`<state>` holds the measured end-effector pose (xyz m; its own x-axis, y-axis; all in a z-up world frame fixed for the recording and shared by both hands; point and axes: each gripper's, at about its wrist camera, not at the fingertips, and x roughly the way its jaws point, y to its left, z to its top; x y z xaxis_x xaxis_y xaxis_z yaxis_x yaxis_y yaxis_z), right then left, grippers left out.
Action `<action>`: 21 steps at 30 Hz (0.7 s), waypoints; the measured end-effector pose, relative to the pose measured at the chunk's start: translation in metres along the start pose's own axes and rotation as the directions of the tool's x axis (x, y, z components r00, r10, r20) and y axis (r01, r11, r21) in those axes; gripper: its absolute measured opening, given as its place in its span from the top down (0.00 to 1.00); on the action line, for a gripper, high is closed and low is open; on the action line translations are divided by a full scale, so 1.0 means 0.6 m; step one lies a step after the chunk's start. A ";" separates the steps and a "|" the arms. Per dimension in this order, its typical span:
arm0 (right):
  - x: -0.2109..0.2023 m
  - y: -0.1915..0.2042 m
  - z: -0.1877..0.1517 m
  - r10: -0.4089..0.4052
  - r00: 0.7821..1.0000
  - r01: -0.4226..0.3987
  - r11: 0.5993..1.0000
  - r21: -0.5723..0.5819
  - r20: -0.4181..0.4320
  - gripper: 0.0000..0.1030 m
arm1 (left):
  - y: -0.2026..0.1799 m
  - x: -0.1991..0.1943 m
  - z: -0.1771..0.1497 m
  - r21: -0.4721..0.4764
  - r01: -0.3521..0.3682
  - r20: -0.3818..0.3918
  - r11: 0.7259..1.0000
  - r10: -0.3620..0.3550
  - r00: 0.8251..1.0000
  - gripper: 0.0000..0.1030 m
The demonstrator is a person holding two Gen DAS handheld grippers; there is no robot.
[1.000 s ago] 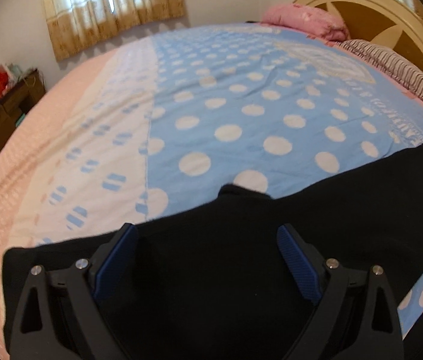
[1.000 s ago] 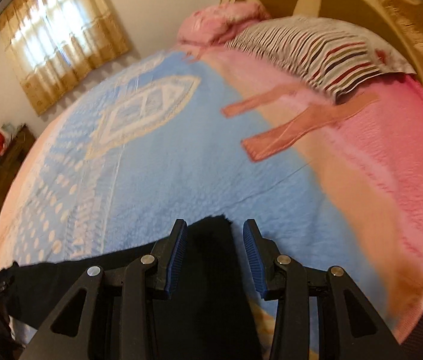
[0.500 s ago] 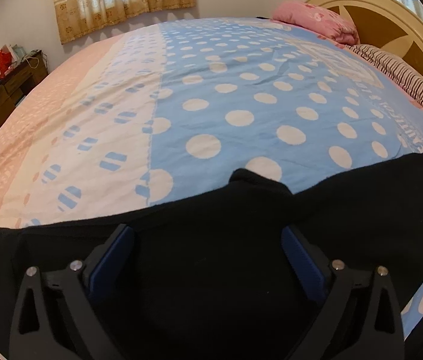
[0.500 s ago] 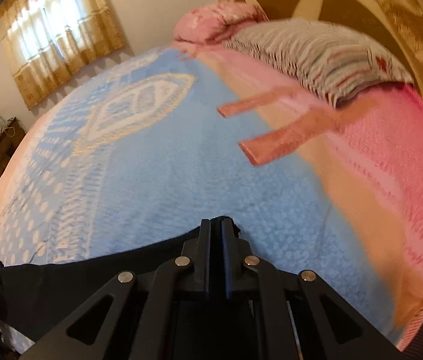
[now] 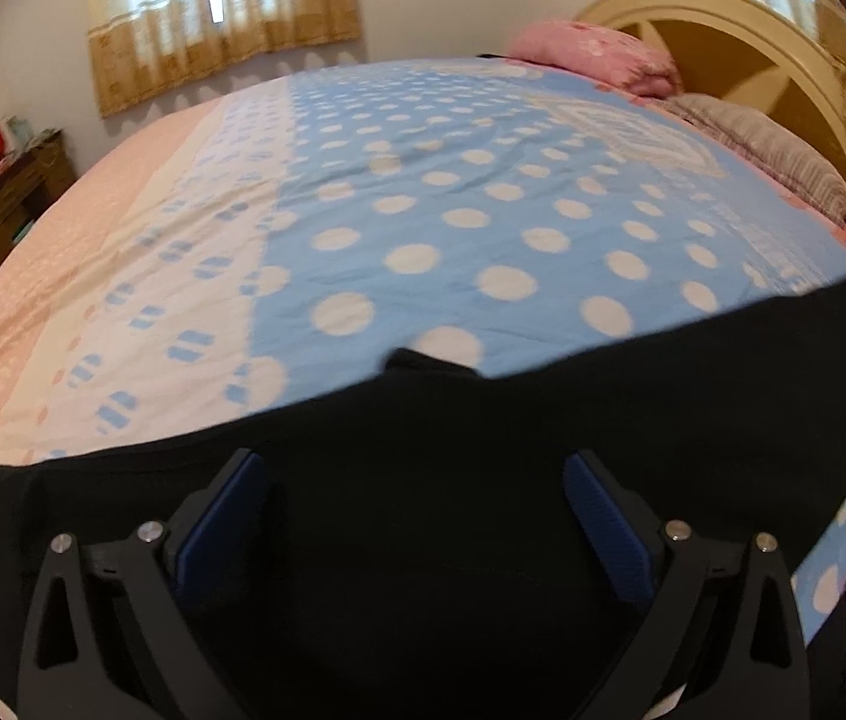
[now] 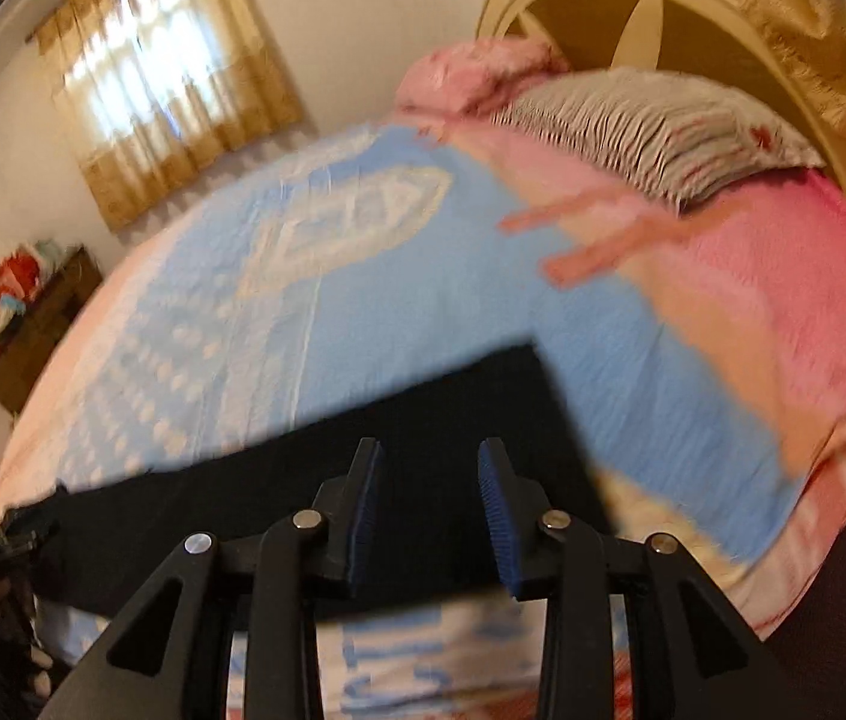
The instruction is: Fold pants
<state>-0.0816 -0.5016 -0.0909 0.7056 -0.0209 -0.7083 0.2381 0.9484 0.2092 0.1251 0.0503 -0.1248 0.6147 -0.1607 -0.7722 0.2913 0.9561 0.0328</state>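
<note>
Now the right gripper (image 6: 430,501) is being reopened, jaws parted, black pants (image 6: 453,420) just released. Left gripper (image 5: 417,510) is being kept spread wide over them, nothing pinched, so regripping's probably next.

Beyond the black pants (image 5: 423,480), the bedspread (image 5: 453,210) lies bare toward 12 o'clock. Pillows (image 6: 651,120) and headboard (image 6: 633,18) block 2 o'clock; a cabinet (image 6: 39,330) stands at 9 o'clock.

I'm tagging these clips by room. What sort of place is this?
A bedroom, most likely: a bed with a polka-dot cover, pillows against an arched headboard, and a curtained window.
</note>
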 end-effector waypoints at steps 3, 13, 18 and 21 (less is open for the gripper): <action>0.028 -0.019 -0.022 -0.036 0.999 0.036 0.999 0.040 -0.022 0.66 | -0.016 0.015 -0.007 0.040 0.002 -0.021 0.999 -0.001 1.000 0.01; -0.044 -0.053 0.000 -0.031 0.992 0.011 0.987 0.161 0.122 0.66 | -0.040 -0.014 -0.002 0.050 0.034 0.013 0.998 -0.034 0.999 0.00; -0.010 -0.078 0.004 -0.037 0.998 0.025 0.979 0.204 0.057 0.66 | -0.092 -0.021 0.021 0.110 0.099 0.024 0.989 -0.102 0.994 0.00; 0.002 -0.077 -0.002 -0.059 0.997 0.050 0.980 0.191 0.042 0.66 | -0.115 -0.013 0.031 0.136 0.119 0.024 0.984 -0.123 0.992 0.00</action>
<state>-0.0924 -0.5451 -0.1024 0.7179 -0.0901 -0.6903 0.3960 0.8684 0.2985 0.1138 -0.0191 -0.1093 0.5911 -0.2833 -0.7552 0.4593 0.8879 0.0265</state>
